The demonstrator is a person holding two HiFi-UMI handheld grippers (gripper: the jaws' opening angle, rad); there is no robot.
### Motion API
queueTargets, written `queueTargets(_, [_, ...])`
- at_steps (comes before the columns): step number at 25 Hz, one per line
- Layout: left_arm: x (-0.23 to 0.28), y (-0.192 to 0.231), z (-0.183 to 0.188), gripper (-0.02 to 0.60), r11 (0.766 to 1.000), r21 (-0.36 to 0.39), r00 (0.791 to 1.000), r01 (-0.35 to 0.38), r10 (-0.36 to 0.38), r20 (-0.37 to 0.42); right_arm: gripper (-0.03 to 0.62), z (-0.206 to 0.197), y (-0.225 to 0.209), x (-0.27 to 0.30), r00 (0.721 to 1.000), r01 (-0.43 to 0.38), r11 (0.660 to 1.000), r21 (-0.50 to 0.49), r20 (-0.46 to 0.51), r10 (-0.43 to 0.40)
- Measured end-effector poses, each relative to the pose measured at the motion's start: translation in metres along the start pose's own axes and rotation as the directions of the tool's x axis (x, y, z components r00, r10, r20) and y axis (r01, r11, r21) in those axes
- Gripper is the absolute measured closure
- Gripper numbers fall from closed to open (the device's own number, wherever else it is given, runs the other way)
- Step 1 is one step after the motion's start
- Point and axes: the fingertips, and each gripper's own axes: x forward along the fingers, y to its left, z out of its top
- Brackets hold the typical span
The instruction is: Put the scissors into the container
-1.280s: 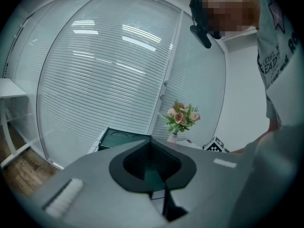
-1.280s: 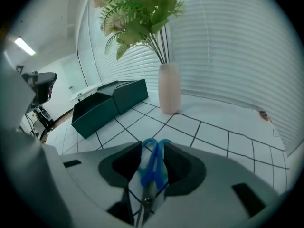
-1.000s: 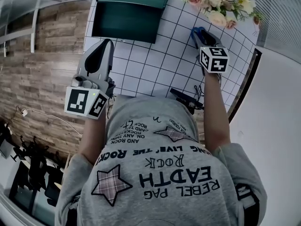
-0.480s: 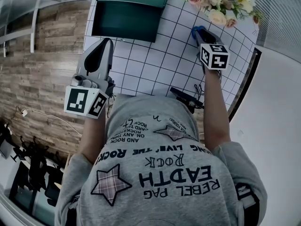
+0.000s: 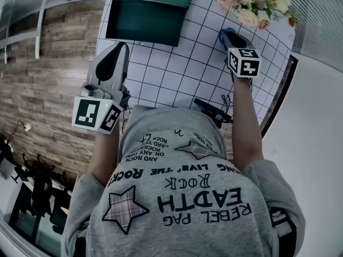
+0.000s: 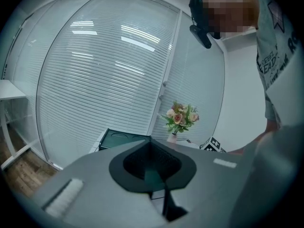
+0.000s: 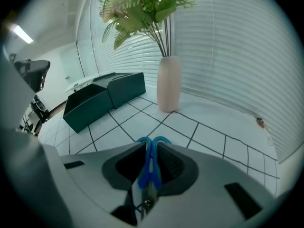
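The scissors have blue handles and lie between my right gripper's jaws, which are closing, both pads against the squeezed handles. In the head view the blue handle shows just beyond the right gripper, on the white gridded table near the flowers. The dark green open container stands at the table's far left; the right gripper view shows this container to the left. My left gripper hovers over the table's left edge, shut and empty, pointing toward the container.
A pale vase with flowers stands just past the scissors, by the window blinds. A black object lies at the table's near edge. Wooden floor lies left of the table.
My right gripper has moved slightly forward over the scissors' handles. The left gripper has barely moved.
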Motion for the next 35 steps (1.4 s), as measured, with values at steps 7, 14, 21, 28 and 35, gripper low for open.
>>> queueTargets(7, [-0.002,-0.001,0.003,0.572,1.0,0.004,1.0,-0.001,0.001,0.008,0.51,0.008,0.001,-0.008,1.0,-0.004,1.0,0.001,0.03,0.004])
queueTargets(14, [-0.004,-0.004,0.007,0.572,1.0,0.01,1.0,0.001,-0.001,0.018,0.511,0.021,0.005,-0.031,0.996,-0.012,1.0,0.007,0.086,0.011])
queueTargets(21, [-0.006,-0.009,0.012,0.572,1.0,0.02,0.999,0.009,-0.01,0.033,0.513,0.037,0.007,-0.052,0.985,-0.011,1.0,0.021,0.172,0.007])
queueTargets(28, [-0.016,-0.012,0.016,0.572,1.0,0.031,0.999,0.004,-0.006,0.047,0.514,0.059,0.013,-0.075,0.96,0.002,1.0,0.002,0.281,-0.003])
queueTargets(35, [-0.027,-0.015,0.021,0.572,0.999,0.042,0.998,-0.004,0.001,0.065,0.516,0.077,0.019,-0.1,0.93,0.011,1.0,-0.008,0.367,-0.007])
